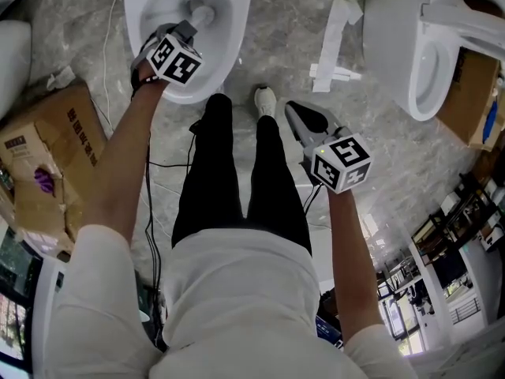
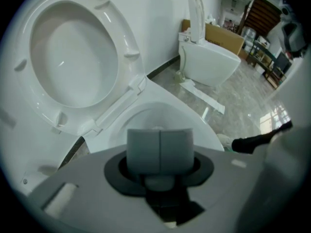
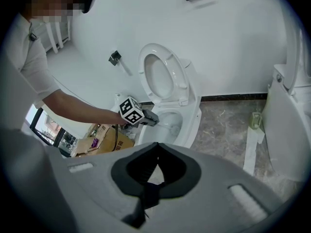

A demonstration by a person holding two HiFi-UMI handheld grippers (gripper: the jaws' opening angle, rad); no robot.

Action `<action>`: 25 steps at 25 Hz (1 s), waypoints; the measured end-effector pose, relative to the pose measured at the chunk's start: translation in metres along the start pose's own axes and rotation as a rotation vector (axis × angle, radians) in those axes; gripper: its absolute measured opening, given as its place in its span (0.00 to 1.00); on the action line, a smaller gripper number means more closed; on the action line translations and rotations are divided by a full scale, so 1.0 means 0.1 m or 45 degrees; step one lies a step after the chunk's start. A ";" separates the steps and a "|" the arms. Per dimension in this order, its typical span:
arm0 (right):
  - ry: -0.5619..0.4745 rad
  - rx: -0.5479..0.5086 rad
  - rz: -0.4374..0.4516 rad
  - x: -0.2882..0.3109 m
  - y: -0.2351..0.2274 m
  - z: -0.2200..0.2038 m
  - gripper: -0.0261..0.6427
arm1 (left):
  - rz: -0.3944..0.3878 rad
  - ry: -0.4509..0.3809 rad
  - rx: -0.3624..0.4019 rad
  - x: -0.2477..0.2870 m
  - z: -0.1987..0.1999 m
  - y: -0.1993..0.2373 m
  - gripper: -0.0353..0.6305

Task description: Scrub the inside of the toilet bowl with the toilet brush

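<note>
The white toilet bowl (image 1: 233,47) stands at the top left of the head view, its seat and lid (image 2: 73,57) raised. My left gripper (image 1: 189,30) reaches over the rim, shut on the toilet brush handle; the brush head (image 1: 202,13) sits down inside the bowl. From the right gripper view the brush (image 3: 171,127) slants from the left gripper (image 3: 151,119) into the bowl (image 3: 192,125). In the left gripper view the pads (image 2: 146,147) are pressed together and hide the handle. My right gripper (image 1: 290,107) hangs over the floor to the bowl's right, shut and holding nothing.
A second toilet (image 1: 418,46) stands at the right, with a white strip (image 1: 331,46) lying on the marble floor beside it. A cardboard box (image 1: 55,156) sits left of the bowl. The person's black-trousered legs and a shoe (image 1: 266,99) are just before the bowl.
</note>
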State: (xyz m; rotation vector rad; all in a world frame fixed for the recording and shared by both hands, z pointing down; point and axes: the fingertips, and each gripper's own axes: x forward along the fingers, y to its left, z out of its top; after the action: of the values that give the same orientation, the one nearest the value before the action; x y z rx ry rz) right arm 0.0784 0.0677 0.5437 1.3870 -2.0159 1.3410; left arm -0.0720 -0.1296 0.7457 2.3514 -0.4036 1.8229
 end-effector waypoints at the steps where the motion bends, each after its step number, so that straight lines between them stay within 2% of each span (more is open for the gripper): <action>1: 0.002 0.000 0.001 0.01 0.00 0.01 0.04 | 0.008 -0.009 -0.004 0.00 0.05 0.05 0.28; 7: 0.009 -0.005 0.003 0.08 -0.02 0.10 0.04 | 0.039 -0.052 -0.038 -0.01 0.27 0.39 0.28; 11: 0.010 -0.015 0.009 0.12 -0.02 0.16 0.04 | 0.069 -0.061 -0.124 -0.06 0.20 0.68 0.28; 16: 0.029 -0.026 0.018 0.14 -0.05 0.18 0.04 | 0.193 -0.044 -0.222 -0.35 0.07 1.14 0.28; 20: 0.040 -0.041 0.034 0.16 -0.03 0.20 0.04 | 0.204 -0.015 -0.290 -0.41 -0.19 1.20 0.29; 25: 0.047 -0.065 0.053 0.16 0.00 0.22 0.04 | 0.181 0.004 -0.351 -0.37 -0.39 1.06 0.28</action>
State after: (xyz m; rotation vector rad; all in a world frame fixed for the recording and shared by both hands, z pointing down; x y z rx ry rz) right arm 0.0760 0.0407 0.5449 1.2962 -2.0509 1.3128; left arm -0.1481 -0.2153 0.7141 2.1807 -0.7852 1.6996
